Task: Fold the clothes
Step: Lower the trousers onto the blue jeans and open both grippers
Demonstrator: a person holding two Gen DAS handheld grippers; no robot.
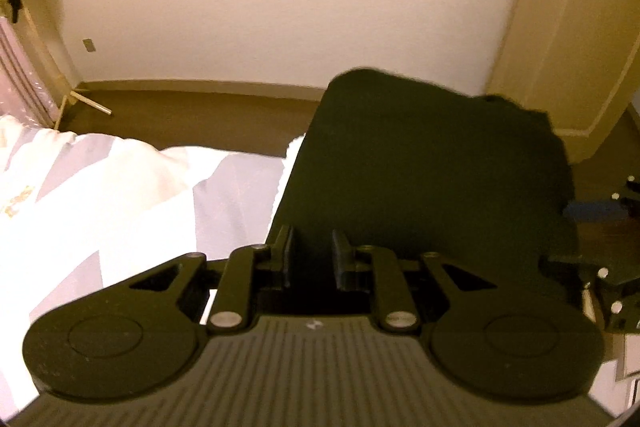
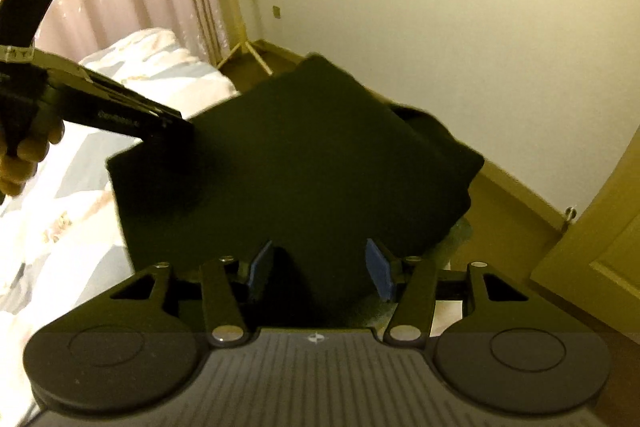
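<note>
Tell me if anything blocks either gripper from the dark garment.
Nothing visible does. The dark folded garment already lies between the open fingers of the right gripper, and the left gripper is at its edge on the bed.

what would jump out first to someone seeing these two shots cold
The dark garment, a folded slab, fills the middle of both views and lies on the pale bedding. The left gripper and the right gripper both reach onto its near edge with jaws apart. In the right wrist view, a hand at far left holds the left gripper's handle.
</note>
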